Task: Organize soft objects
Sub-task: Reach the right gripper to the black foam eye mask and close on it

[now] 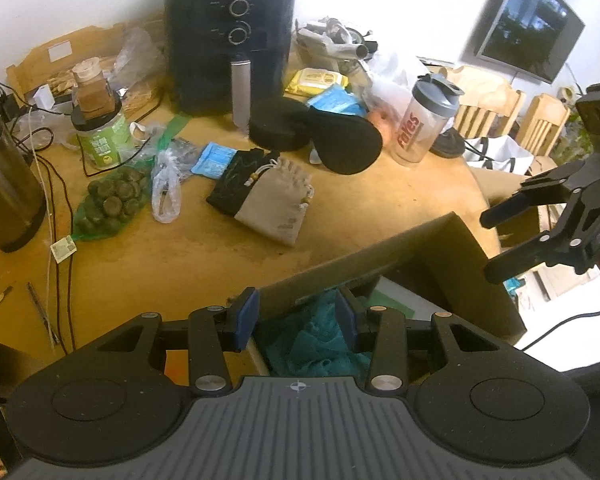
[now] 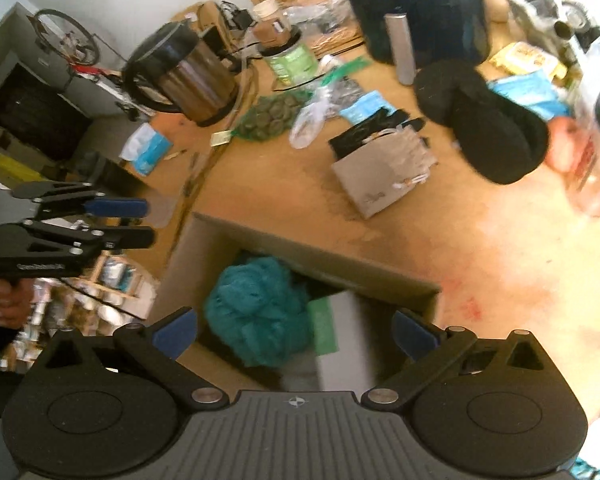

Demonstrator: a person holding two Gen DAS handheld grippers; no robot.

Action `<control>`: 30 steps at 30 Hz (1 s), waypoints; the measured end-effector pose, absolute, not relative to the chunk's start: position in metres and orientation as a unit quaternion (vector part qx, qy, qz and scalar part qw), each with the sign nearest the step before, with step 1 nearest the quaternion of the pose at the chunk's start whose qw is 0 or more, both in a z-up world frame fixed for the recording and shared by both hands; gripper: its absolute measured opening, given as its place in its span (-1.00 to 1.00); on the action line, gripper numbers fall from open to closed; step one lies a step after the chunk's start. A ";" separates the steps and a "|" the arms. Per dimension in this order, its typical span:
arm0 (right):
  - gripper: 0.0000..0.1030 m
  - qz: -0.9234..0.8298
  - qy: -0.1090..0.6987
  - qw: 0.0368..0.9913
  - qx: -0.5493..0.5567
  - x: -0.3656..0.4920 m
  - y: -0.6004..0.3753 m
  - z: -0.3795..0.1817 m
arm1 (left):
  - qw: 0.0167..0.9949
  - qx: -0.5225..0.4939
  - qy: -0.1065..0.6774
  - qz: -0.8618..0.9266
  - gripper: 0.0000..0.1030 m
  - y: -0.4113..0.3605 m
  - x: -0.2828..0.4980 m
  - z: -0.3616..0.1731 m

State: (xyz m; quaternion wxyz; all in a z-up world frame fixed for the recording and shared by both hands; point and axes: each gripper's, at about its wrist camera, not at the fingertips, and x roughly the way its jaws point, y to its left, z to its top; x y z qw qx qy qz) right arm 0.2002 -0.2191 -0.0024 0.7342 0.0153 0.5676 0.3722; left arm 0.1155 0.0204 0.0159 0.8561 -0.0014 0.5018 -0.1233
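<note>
A teal knitted cloth (image 2: 256, 304) lies bunched inside an open cardboard box (image 2: 300, 246) beside a white and green flat item. My right gripper (image 2: 296, 334) hangs over the box, open wide, with nothing between its pads. My left gripper (image 1: 296, 316) hovers at the box's near corner (image 1: 380, 264), above the teal cloth (image 1: 320, 340), its jaws partly apart and empty. Further out on the table lie a beige drawstring pouch (image 1: 276, 204) over a black pouch (image 1: 224, 188), and black soft earmuffs (image 1: 348, 144). The right gripper (image 1: 488, 244) shows at the right edge.
On the wooden table stand a black air fryer (image 1: 228, 40), a steel kettle (image 1: 4, 184), a shaker bottle (image 1: 420, 120) and a green jar (image 1: 100, 136). Plastic bags, packets and cables lie around them. Wooden chairs (image 1: 488, 108) stand beyond the table.
</note>
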 end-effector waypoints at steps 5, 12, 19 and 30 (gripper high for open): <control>1.00 0.342 0.551 0.760 -0.029 0.209 -0.222 -0.007 | 0.857 -0.008 0.503 -0.106 -0.19 0.027 0.121 0.014; 1.00 0.304 0.501 0.805 -0.091 0.223 -0.227 -0.014 | 0.862 -0.020 0.501 -0.072 -0.19 0.038 0.131 0.010; 1.00 0.286 0.444 0.834 -0.161 0.242 -0.221 -0.032 | 0.866 -0.034 0.497 -0.046 0.00 0.044 0.143 0.005; 1.00 0.281 0.408 0.851 -0.174 0.296 -0.210 -0.057 | 0.869 -0.047 0.491 -0.041 0.17 0.045 0.154 -0.001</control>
